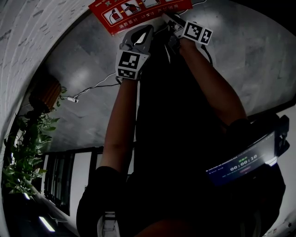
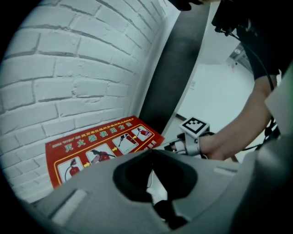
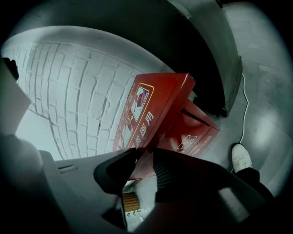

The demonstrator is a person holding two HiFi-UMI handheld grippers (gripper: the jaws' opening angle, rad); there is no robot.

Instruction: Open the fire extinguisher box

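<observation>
**A:** What does the head view give you?

**B:** It is dim. The red fire extinguisher box (image 1: 138, 11) lies at the top edge, on the grey floor (image 1: 88, 69) against the white brick wall (image 1: 27, 28). Both arms reach to it. The left gripper (image 1: 141, 34) is just short of the box, and the right gripper (image 1: 167, 19) is at its edge. A white cable (image 1: 92, 85) runs across the floor, and a potted plant (image 1: 27, 152) stands at the left.

**A:** And the left gripper view?

**B:** The jaws of the left gripper (image 2: 152, 153) meet at their tips and grip nothing. Beyond them is the box's lid (image 2: 105, 148), with its row of instruction pictures, lying under the brick wall. To the right, a hand (image 2: 224, 146) holds the right gripper with its tip at the lid's near edge.

**A:** The right gripper view?

**B:** The jaws of the right gripper (image 3: 143, 155) are drawn in on the lid's red edge, and red shows in the narrow gap between them. A dark slit separates the lid from the box body. A white shoe (image 3: 241, 157) is on the floor to the right.
</observation>
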